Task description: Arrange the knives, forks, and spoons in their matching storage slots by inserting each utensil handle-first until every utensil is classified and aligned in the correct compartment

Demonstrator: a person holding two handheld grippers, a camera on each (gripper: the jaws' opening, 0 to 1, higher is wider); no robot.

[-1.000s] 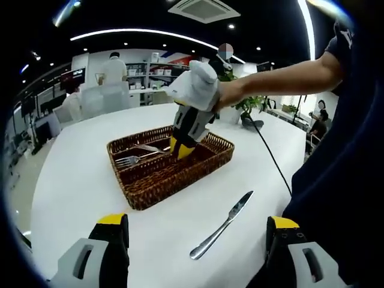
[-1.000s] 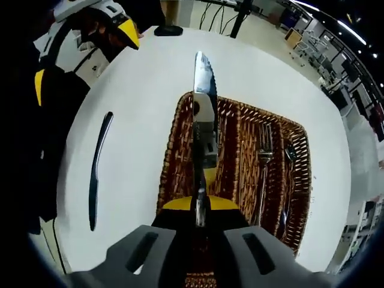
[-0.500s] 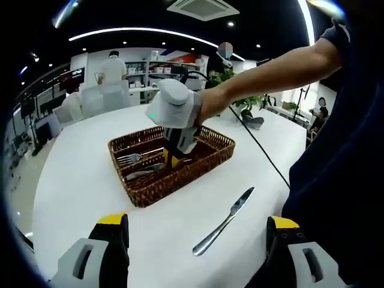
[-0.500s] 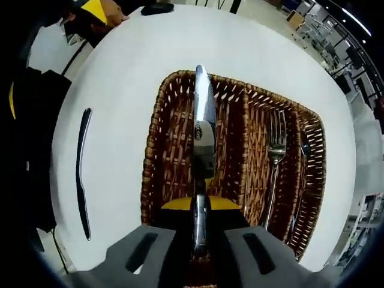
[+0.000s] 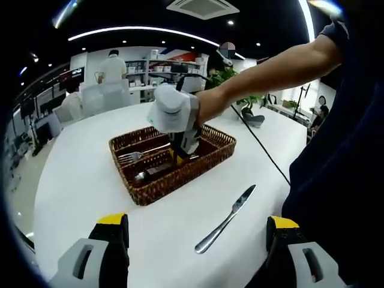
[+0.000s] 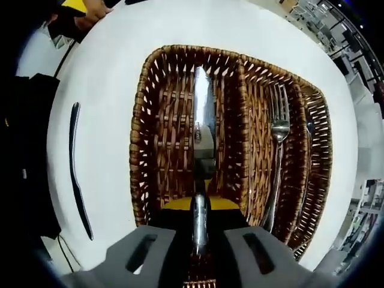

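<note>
Our right gripper (image 6: 198, 207) is clamped on a knife (image 6: 203, 129), low over the wicker tray's (image 6: 139, 150) widest slot, w/ the fork (image 6: 277, 144) one slot over. Left gripper (image 5: 195, 240): jaws apart, idle. Risk: releasing tilted, so the blade rides the divider. Second knife (image 5: 225, 219) waits near the table (image 5: 78, 186) edge.

Woven brown wicker basket (image 6: 139, 150), rough and ribbed. Polished shiny metal knife (image 6: 203, 129), fork (image 6: 277, 144) and second knife (image 5: 226, 219). Smooth matt white table (image 5: 78, 180).

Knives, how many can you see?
2. One knife is held by the right tool over the wicker tray's wide slot. The other knife lies on the white table outside the tray.
</note>
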